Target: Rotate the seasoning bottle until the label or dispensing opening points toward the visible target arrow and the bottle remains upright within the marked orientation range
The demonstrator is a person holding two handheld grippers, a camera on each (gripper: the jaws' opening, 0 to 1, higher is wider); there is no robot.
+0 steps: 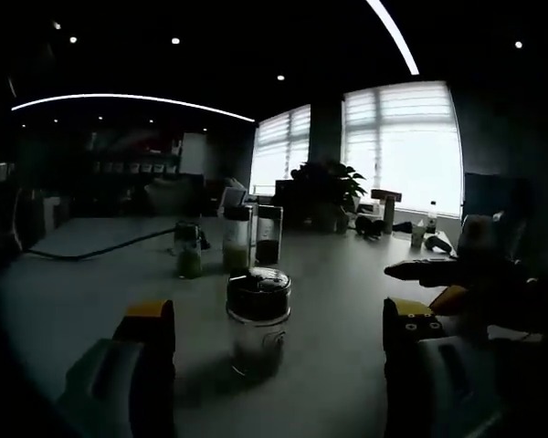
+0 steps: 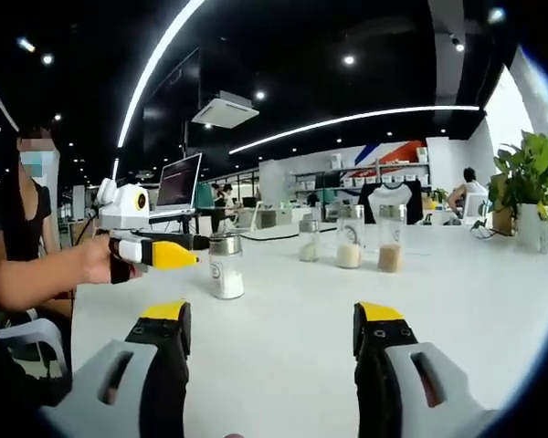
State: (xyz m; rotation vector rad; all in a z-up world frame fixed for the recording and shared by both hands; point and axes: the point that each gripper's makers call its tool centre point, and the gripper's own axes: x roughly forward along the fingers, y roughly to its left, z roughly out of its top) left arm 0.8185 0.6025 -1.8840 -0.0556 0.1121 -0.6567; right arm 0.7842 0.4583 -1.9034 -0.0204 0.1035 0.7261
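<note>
A clear seasoning bottle (image 1: 258,319) with a dark ribbed lid stands upright on the white table (image 1: 338,274), low in the left gripper view. My left gripper (image 1: 279,319) is open, its yellow-tipped jaws wide on either side of the bottle and apart from it. In the right gripper view the same bottle (image 2: 225,266) holds white powder and shows a small label. The left gripper (image 2: 197,249) reaches toward it from the left, held by a hand. My right gripper (image 2: 272,315) is open over bare table, well short of the bottle. It also enters the left gripper view as the right gripper (image 1: 427,281).
Three more jars (image 2: 350,237) stand in a row farther back, seen dark as jars (image 1: 237,239). A laptop (image 2: 178,182) and a seated person (image 2: 32,265) are at the left. A potted plant (image 2: 530,178) stands at the right. A cable (image 1: 100,245) crosses the far table.
</note>
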